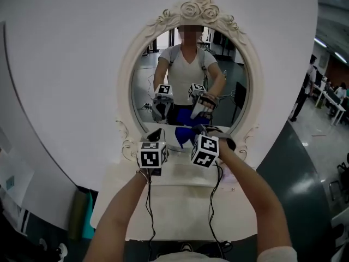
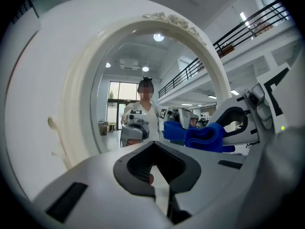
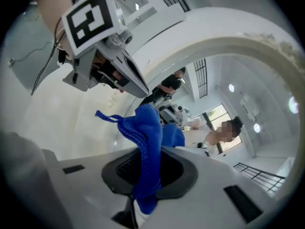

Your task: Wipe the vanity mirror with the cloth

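**Cloth held at the foot of the glass**

Nearest, two bare forearms reach out over a white vanity table [image 1: 180,201], cables trailing back from both tools. The left gripper [image 1: 157,135] has its jaws together on nothing. At its 3 o'clock, the right gripper [image 1: 197,131] is clamped on a blue cloth [image 1: 182,137]. The cloth's long axis runs out through the jaws toward the glass, with a loop tag at 10 o'clock in the right gripper view. It sits at 6 o'clock of the vanity mirror [image 1: 188,70]; whether it touches is unclear. The oval mirror stands upright, long axis vertical, facing the person, with carved roses at 12 o'clock. Behind it is a white round panel [image 1: 65,64]. Farther, at 3 o'clock, are dark floor and people at desks [image 1: 305,89].
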